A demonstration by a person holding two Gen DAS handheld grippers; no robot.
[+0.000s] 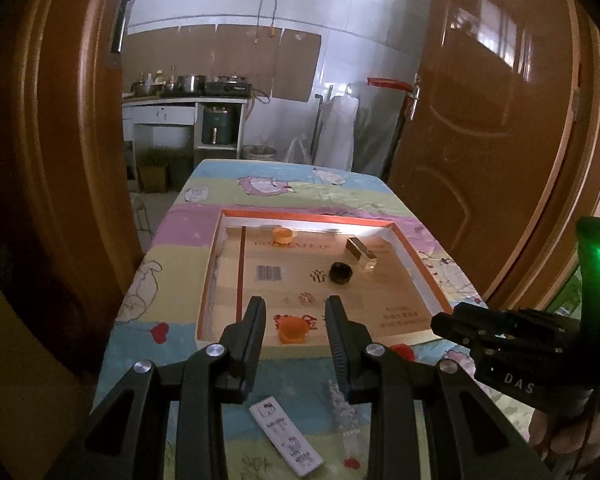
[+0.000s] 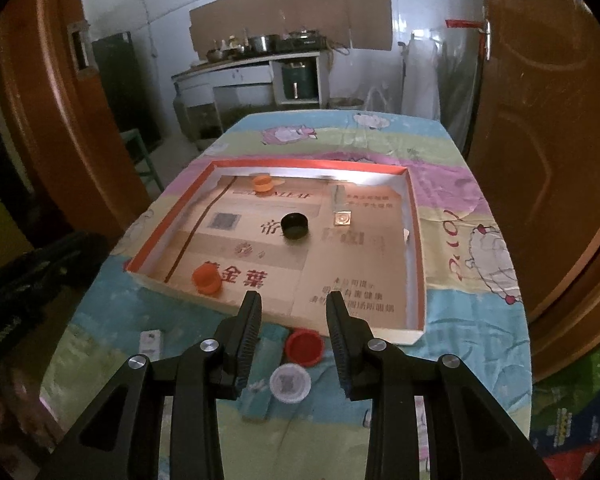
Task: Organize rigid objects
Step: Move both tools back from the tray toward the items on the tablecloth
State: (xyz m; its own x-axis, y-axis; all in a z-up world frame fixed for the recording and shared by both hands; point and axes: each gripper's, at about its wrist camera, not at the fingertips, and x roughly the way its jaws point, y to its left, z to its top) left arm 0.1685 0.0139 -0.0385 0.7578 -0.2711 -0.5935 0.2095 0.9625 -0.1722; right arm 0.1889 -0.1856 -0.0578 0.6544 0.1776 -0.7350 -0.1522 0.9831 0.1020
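**Two empty grippers held above a table of caps and small items**

The left gripper [image 1: 296,312] and the right gripper [image 2: 294,306] are seen with their jaws spread apart and nothing between the pads; both are held clear above the near end of a table [image 2: 480,320] covered by a cartoon-print cloth.

Nearest the front edge, a white printed strip [image 1: 286,436] and a clear glittery tube [image 1: 346,416] are seen lying on the cloth in the left wrist view. In the right wrist view, a clear round lid [image 2: 290,382] is shown just beside a red cap [image 2: 304,346], with a pale blue flat packet [image 2: 260,388] at their left. The red cap lies close to the near wall of a shallow cardboard tray [image 2: 414,240] with an orange rim.

Inside the tray, an orange cap [image 2: 206,278] is placed at the near left corner. A black cap [image 2: 295,226] is found near the middle. A clear rectangular block [image 2: 340,208] lies on its side to the right of the black cap, well apart from it. A second orange cap [image 2: 263,183] is set against the far wall.

Beyond the table, a kitchen counter with pots [image 1: 188,82] is visible between two brown doors [image 1: 500,120].
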